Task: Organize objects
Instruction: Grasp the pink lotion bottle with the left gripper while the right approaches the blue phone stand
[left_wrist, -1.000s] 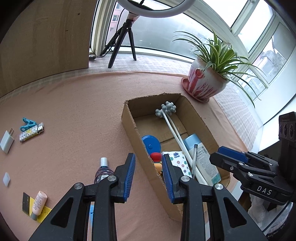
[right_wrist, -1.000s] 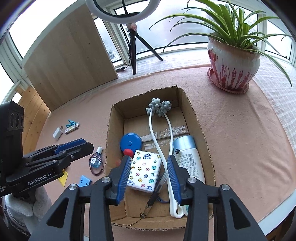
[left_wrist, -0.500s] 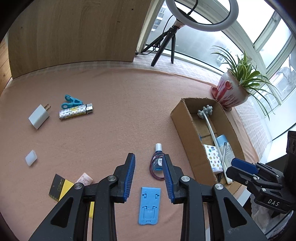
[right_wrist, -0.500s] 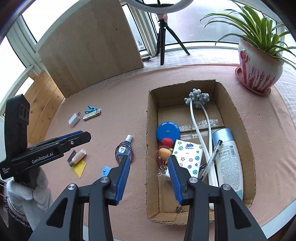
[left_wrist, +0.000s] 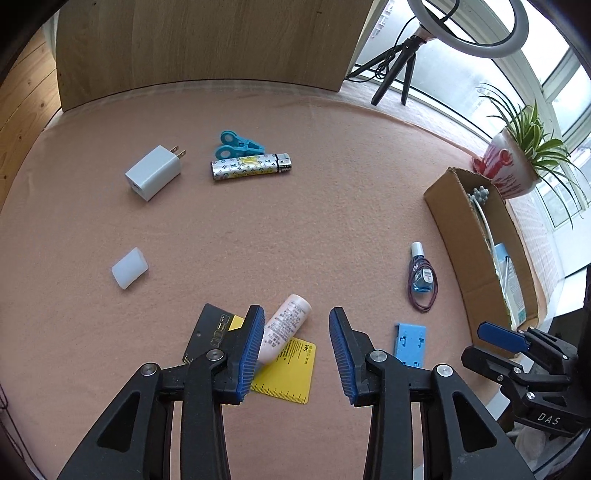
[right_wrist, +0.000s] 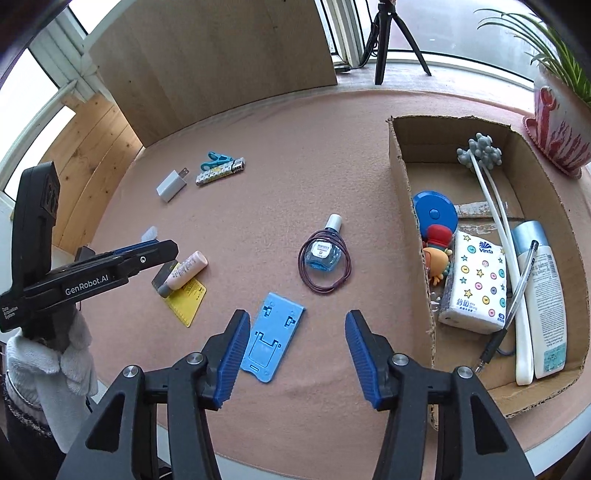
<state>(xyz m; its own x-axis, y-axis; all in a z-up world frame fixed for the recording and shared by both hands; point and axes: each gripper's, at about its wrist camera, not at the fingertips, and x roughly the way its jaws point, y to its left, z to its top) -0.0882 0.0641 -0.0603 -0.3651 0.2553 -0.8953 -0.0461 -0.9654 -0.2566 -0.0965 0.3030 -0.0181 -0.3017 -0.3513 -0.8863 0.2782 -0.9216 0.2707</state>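
My left gripper (left_wrist: 296, 347) is open and empty, just above a pink tube (left_wrist: 283, 326) that lies on a yellow card (left_wrist: 291, 365). My right gripper (right_wrist: 293, 354) is open and empty, over a blue plastic stand (right_wrist: 272, 336) near the table's front edge. A small blue bottle with a dark hair band (right_wrist: 324, 254) lies ahead of it. The cardboard box (right_wrist: 400, 177) at the right holds a tissue pack (right_wrist: 476, 280), a lotion bottle, a blue disc, a toy and a white massager. A lighter (left_wrist: 251, 168), teal clip (left_wrist: 238, 144), white charger (left_wrist: 153, 177) and white cap (left_wrist: 129, 267) lie farther off.
A potted plant (left_wrist: 513, 166) stands beyond the box. A ring light on a tripod (left_wrist: 402, 66) and a wooden panel (left_wrist: 207, 40) stand at the back. The table's front edge (right_wrist: 554, 443) runs close below the right gripper.
Both grippers have swung left, away from the box and over the loose items. Both jaws have opened wider. The left gripper has come down close to the pink tube.
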